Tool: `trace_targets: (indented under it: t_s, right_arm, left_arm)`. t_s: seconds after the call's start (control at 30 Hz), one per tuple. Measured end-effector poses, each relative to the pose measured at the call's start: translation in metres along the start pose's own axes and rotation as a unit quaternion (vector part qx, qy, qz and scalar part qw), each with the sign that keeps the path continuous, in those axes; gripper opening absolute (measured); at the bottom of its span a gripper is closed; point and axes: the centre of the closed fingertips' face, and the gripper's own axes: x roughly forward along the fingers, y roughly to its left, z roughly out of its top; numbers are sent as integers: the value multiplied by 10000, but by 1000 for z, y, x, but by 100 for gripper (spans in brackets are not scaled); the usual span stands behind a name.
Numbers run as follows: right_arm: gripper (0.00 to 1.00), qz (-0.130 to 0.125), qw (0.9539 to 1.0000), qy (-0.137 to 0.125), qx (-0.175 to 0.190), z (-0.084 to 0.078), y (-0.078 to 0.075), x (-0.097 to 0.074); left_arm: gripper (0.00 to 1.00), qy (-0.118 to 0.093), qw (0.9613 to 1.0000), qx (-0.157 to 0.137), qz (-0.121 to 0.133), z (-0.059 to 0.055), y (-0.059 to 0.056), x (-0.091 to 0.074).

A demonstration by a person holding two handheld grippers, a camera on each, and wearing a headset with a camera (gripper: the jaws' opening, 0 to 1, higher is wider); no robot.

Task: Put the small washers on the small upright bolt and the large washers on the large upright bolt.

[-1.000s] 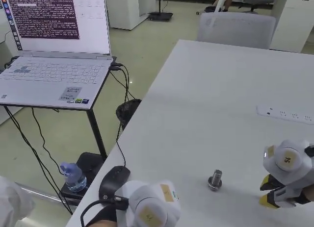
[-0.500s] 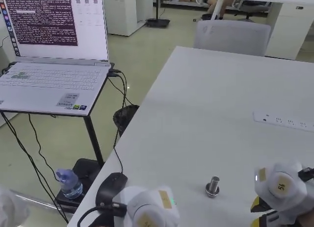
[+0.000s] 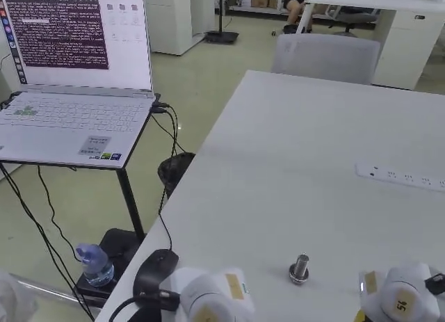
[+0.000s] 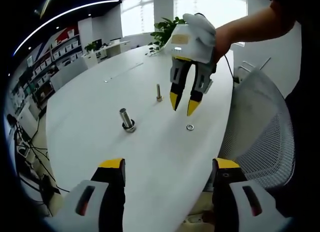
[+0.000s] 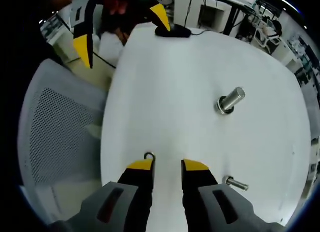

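Steel large bolt (image 3: 300, 268) upright, head down; washer (image 4: 190, 127) flat.

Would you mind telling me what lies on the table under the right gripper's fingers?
One washer lies flat on the table, just beneath the open right gripper. In the right gripper view a finger covers part of its ring.

Shiny metal large bolt (image 3: 300, 268) on smooth matt table (image 3: 313, 162)

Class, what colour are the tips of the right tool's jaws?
Yellow. The right tool shows them best in the left gripper view.
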Motion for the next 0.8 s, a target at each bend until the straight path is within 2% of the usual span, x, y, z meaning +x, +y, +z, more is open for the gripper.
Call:
trace_targets:
  t_s: [0.33,0.53,0.8]
  right_arm:
    - [23,54,10000,-50,-62,-1,21,9]
    - [22,16,9999,-48,-115,-4,25,17]
    - [22,10,10000,-23,-48,-8,24,24]
  left_arm:
    - [72,-21,10000,-27,-30,-2,-7,0]
    - [76,-93,9999,-39,-37,2,-6,0]
    - [75,-98,9999,-8,-56,3,-6,-1]
